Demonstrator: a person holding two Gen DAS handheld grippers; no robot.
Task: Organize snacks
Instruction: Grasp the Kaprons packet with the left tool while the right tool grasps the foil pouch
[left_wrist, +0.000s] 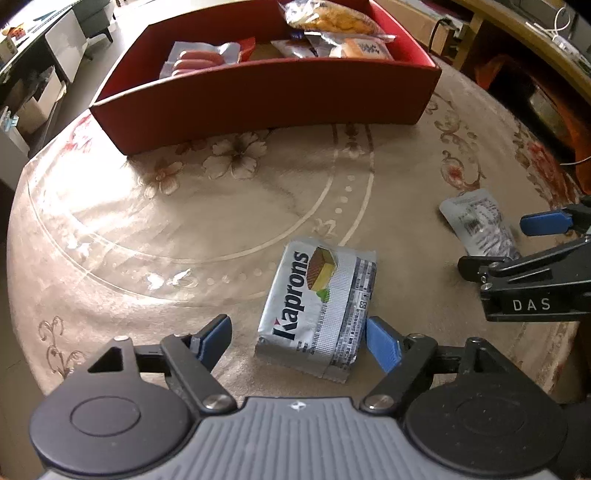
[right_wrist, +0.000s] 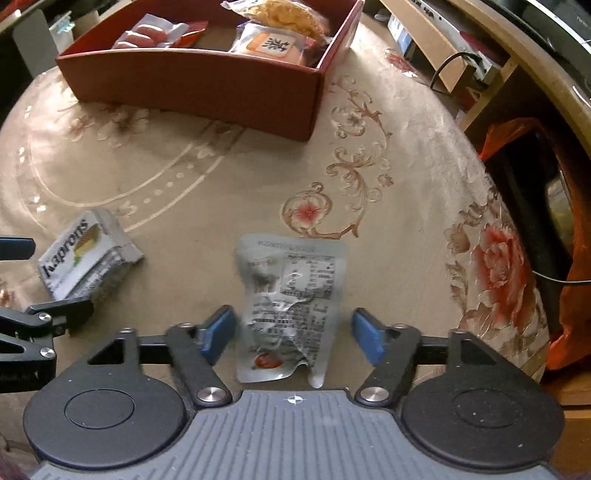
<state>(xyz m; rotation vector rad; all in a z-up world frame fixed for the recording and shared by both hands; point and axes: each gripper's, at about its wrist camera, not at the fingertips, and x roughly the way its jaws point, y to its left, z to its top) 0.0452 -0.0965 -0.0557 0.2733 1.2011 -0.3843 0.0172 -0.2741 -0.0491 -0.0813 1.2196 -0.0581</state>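
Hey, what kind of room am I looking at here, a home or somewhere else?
Probably a home living or dining room. A round table wears a floral tablecloth, a red box holds packaged snacks, and household furniture, a cabinet and wooden shelving, stands around it.

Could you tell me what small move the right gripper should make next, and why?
Probably close the right gripper on the silver pouch: its jaws stand open on either side of the pouch, not yet pressing it, and the red box waits beyond.

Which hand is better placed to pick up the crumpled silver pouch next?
Right. The right gripper already straddles the silver pouch, jaws open either side. The left gripper is at the Kaprons wafer pack, with the pouch well off to its side.
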